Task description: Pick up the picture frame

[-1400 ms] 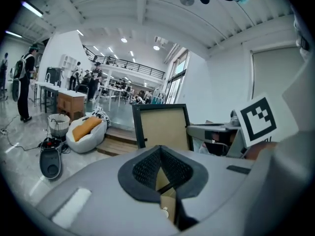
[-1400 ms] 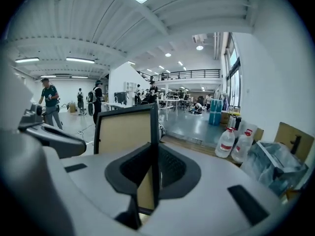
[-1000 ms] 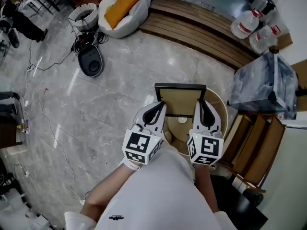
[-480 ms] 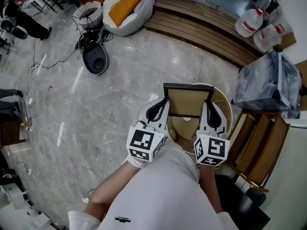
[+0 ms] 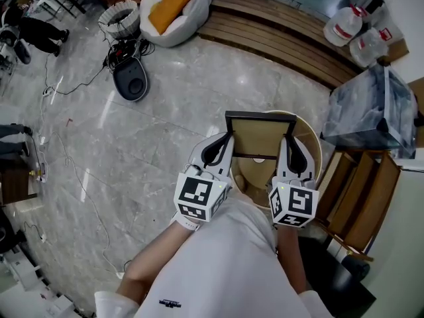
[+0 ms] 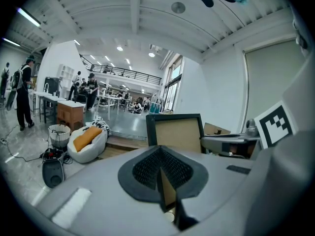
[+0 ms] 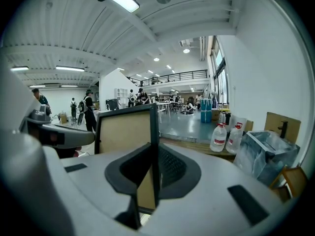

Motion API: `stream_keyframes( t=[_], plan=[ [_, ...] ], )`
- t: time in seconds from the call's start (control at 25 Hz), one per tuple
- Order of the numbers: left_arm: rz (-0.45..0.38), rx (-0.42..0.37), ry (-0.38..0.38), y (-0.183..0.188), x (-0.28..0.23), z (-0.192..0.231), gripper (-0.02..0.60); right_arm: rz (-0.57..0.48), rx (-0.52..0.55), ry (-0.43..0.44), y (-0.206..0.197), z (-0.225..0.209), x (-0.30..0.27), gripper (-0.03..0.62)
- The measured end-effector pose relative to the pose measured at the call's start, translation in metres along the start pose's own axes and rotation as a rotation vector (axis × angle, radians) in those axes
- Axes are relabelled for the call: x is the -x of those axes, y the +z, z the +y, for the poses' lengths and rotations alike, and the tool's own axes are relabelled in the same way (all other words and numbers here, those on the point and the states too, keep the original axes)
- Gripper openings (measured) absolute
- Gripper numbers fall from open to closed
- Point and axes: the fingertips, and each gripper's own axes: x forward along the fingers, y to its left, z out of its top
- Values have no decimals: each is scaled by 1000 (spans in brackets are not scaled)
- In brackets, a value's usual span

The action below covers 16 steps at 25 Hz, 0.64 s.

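Observation:
The picture frame has a black rim and a tan backing board, and is held up in the air, upright, between the two grippers. My left gripper is shut on its left edge and my right gripper is shut on its right edge. In the left gripper view the frame rises beyond the closed left gripper. In the right gripper view the frame stands to the left, its black edge clamped in the right gripper. Below the frame is a round wooden stool.
Grey marble floor lies to the left. A wooden bench, a white beanbag with an orange cushion, a black floor device and cables sit further off. A plastic-wrapped box, water jugs and wooden chairs stand right.
Both grippers and the frame have shifted slightly right in view over the second, still clamped on the frame. The hold looks the same.

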Motion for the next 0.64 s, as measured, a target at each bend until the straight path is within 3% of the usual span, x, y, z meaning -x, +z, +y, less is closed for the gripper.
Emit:
stream_keyframes(
  t=[0.64],
  plan=[
    [8, -8, -5, 0, -5, -2, 3, 4, -12, -5, -2, -6, -4, 37]
  ],
)
